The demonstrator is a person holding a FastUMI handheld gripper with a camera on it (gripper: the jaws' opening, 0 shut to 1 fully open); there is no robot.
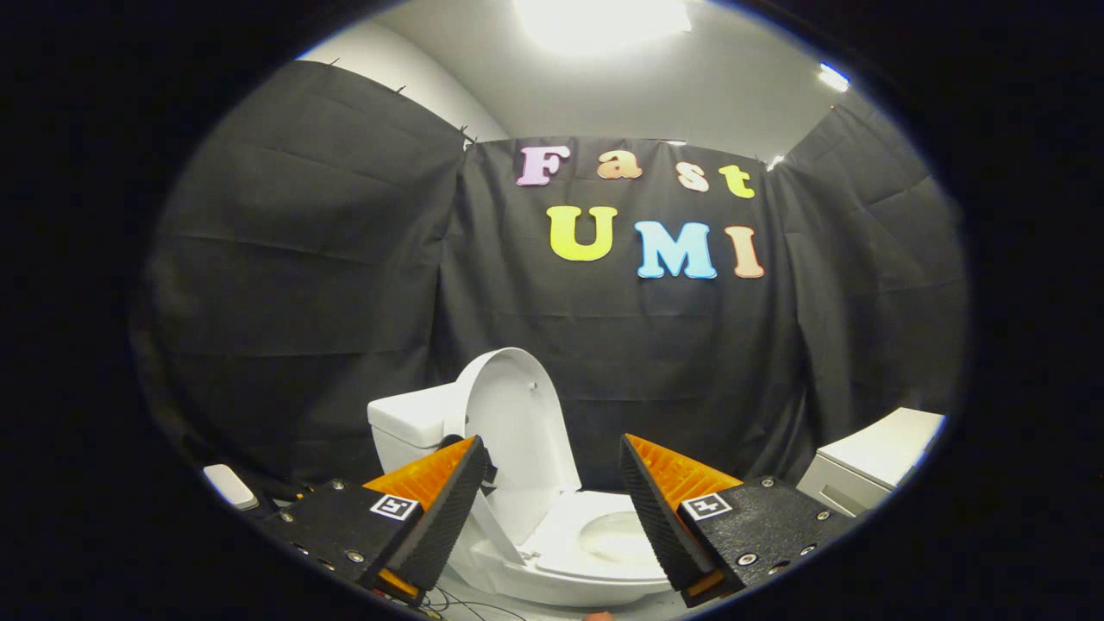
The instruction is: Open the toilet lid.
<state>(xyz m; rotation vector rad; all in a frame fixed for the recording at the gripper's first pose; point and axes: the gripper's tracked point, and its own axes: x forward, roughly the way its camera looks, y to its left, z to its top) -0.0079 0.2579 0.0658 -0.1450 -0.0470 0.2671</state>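
Black cloth [328,259], creased and pinned, drapes the booth walls under a pale ceiling with a bright lamp [595,21] glaring overhead. Off to the right stands a white cabinet [871,470], boxy and smooth. The gripper [552,466] is held low and level, its two wedge-shaped, ribbed fingers spread wide apart and clasping nothing. Just beyond them sits the toilet [561,552], glossy white, with the toilet lid [513,431] already raised and leaning back against the tank [410,423]; the rounded seat and bowl show between the fingers.
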